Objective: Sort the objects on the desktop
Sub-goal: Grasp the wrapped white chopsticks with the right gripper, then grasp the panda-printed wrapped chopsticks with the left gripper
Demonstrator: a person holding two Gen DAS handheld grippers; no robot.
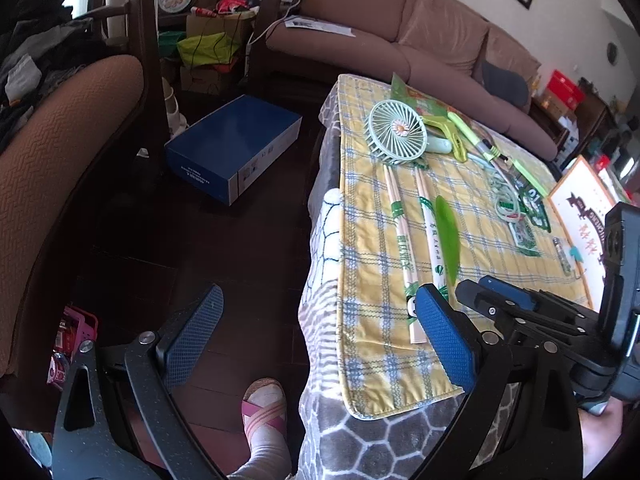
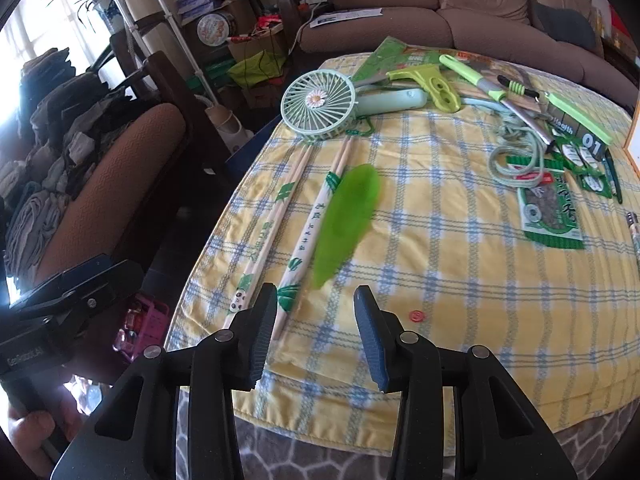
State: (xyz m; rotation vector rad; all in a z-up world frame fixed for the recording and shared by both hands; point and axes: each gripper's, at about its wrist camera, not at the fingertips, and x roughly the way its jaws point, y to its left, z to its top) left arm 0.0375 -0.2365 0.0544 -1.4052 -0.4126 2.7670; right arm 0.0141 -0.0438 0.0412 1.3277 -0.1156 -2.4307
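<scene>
Hovering spread and holding nothing at the near edge of the yellow plaid tablecloth (image 2: 460, 248), right gripper (image 2: 316, 332) pointing along the table. Hanging beside the table's left corner over dark floor, left gripper (image 1: 320, 340) with fingers wide apart and nothing between them, its right finger (image 1: 444, 340) overlapping the cloth's near corner in view. Lying just ahead of the right gripper, two pairs of wrapped chopsticks (image 2: 276, 224) side by side, pointing away, and a blurred green leaf-shaped piece (image 2: 344, 220) right beside the right-hand pair. Sitting apart on the cloth to the right of the fingers, a small red button (image 2: 416, 315). Resting farther back at the chopsticks' far ends, a mint handheld fan (image 2: 320, 100) with a daisy at its hub. Crowding the far right of the table, a green peeler (image 2: 432, 82), a coiled pale cord (image 2: 516, 152) and green snack packets (image 2: 552, 216). Standing on the floor left of the table, a blue cardboard box (image 1: 234, 148). Stretching behind it all, a brown sofa (image 1: 420, 28).
</scene>
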